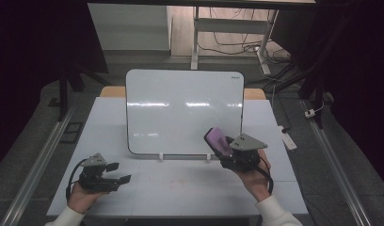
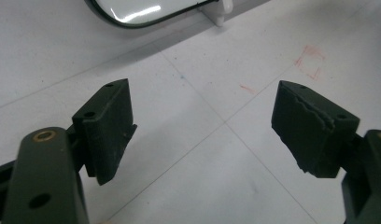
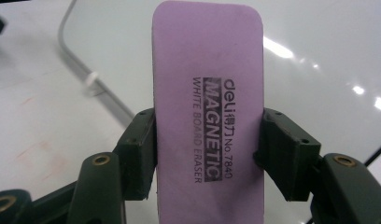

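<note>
Lab or office test bay. White tabletop (image 1: 180, 188) under a fixed overhead camera, flanked by metal rails (image 1: 37, 162) on grey carpet. Behind: height-adjustable desk frame (image 1: 196, 37), loose cables (image 1: 237, 44) across the floor, power strip (image 1: 288, 137). Dark surround.

eraser (image 3: 207, 116) bottom: cut off by right gripper view's lower edge
whiteboard (image 2: 132, 9): only a corner inside left gripper view
whiteboard logo: too small to read
</note>
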The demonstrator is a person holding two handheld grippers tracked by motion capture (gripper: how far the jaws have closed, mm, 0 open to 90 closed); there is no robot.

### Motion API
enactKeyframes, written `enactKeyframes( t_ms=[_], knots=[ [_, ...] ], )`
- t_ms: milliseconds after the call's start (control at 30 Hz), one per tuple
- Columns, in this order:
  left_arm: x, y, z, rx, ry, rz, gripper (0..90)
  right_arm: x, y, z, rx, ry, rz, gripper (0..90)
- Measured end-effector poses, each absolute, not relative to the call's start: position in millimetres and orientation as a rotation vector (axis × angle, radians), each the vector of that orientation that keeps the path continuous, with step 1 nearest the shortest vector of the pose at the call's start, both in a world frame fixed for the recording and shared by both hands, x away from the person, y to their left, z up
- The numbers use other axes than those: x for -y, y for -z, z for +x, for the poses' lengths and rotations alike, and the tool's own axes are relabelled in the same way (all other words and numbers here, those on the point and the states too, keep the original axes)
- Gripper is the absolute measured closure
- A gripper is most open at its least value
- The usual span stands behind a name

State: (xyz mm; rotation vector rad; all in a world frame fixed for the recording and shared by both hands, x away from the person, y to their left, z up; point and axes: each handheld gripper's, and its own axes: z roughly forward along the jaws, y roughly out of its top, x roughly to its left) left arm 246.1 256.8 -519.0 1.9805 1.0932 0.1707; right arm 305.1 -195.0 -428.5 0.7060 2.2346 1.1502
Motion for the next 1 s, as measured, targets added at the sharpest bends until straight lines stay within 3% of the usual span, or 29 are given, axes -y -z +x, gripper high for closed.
enactKeyframes(
  t_ms=[400,1000],
  knots=[
    [-240,513,246,-1.019,-0.184,2.001,18.9,188,450,294,-2.402,-1.193,0.628,40.0],
    [-185,487,270,-0.802,-0.171,2.068,18.0,165,463,290,-2.519,-1.183,0.535,39.9]
  ],
)
